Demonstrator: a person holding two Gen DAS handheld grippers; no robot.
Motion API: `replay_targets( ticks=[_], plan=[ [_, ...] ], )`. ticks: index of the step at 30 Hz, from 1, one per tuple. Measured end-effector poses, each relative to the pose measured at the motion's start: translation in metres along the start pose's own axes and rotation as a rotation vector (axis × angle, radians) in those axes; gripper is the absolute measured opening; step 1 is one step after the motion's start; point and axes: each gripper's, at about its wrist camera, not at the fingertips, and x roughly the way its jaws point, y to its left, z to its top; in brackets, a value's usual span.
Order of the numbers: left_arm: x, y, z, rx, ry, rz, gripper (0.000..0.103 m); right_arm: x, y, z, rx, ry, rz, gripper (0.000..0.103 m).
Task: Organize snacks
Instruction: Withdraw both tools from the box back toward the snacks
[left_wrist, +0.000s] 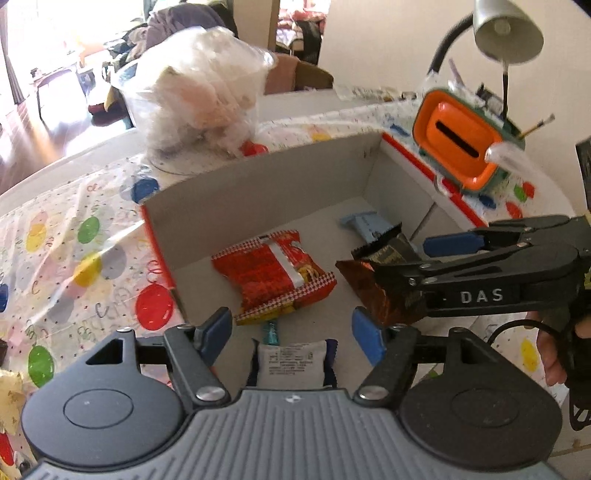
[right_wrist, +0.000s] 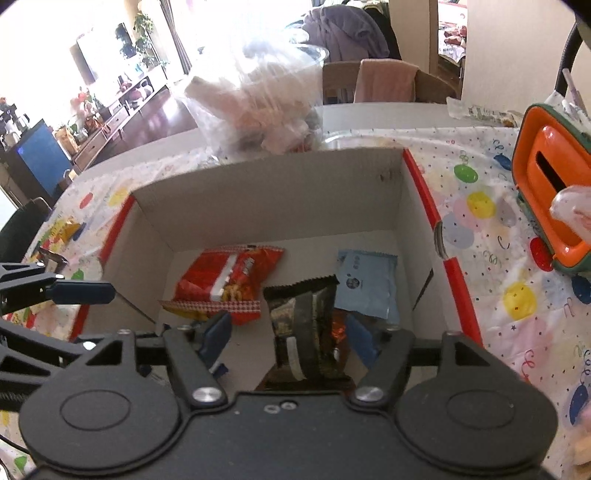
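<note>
A cardboard box (right_wrist: 266, 192) with red edges sits open on a table covered by a balloon-print cloth (right_wrist: 491, 206). Four snack packets can be counted in or over the box: one red packet (right_wrist: 229, 280) lying flat on the floor at the left, one pale blue packet (right_wrist: 369, 284) toward the far right, one dark brown packet (right_wrist: 306, 325) in the middle overlapping the blue one, and one white packet (left_wrist: 291, 363) at the near edge under the left gripper (left_wrist: 291, 326). Both grippers stand with jaws wide apart. The left gripper's blue pads (left_wrist: 218, 325) touch nothing, though the white packet lies between and below them. The right gripper (right_wrist: 288, 332) hangs over the brown packet, which sits between its pads (right_wrist: 358, 339) without being pressed. Behind the box stand one clear plastic tub (right_wrist: 266, 110) and, to the right, one orange container (right_wrist: 554, 177).
</note>
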Motion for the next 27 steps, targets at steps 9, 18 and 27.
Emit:
replay_targets(
  ticks=[9, 18, 27],
  plan=[
    [-0.053, 0.032, -0.012, -0.046, -0.102, -0.019, 0.083, -0.038, 0.033, 0.004, -0.008, -0.058, 0.010, 0.090],
    [-0.098, 0.081, -0.036, -0.103, -0.124, -0.014, 0.086, -0.061, 0.095, 0.001, -0.049, -0.047, 0.034, 0.103],
    [-0.146, 0.154, -0.073, -0.187, -0.118, 0.024, 0.090, -0.056, 0.177, -0.004, -0.111, -0.009, 0.109, 0.103]
  ],
)
